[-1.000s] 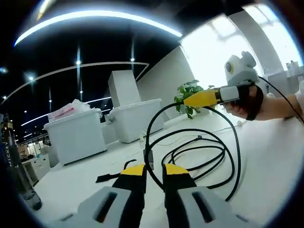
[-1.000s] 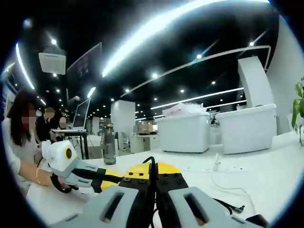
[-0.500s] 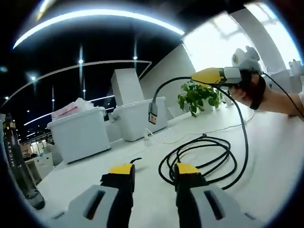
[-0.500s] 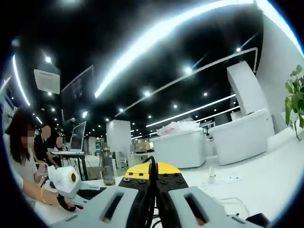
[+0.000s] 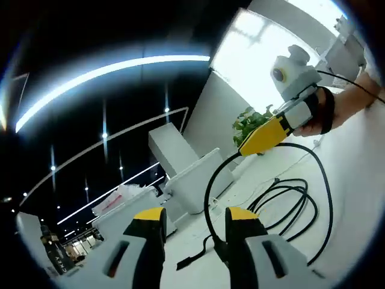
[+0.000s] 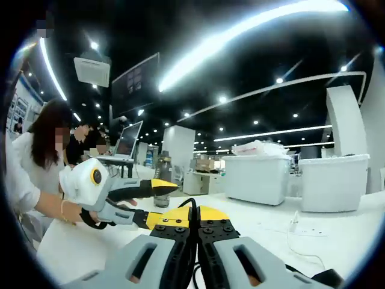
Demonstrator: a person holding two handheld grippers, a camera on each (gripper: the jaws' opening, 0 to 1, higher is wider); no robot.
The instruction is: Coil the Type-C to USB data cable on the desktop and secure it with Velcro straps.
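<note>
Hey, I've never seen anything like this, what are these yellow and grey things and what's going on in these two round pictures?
A person holds a two-jaw gripper in each hand, and each gripper carries a fisheye camera looking out along its own jaws. That is why both pictures are round and tilted.

In the left gripper view, the left gripper is at the bottom with its jaws apart, holding nothing. The right gripper comes in from the right, held by a hand, and pinches a black cable. The rest of the cable lies in loose loops on the white desk.

In the right gripper view, the right gripper has its jaws shut on that cable, and the left gripper appears at the left. White bins stand behind.
</note>
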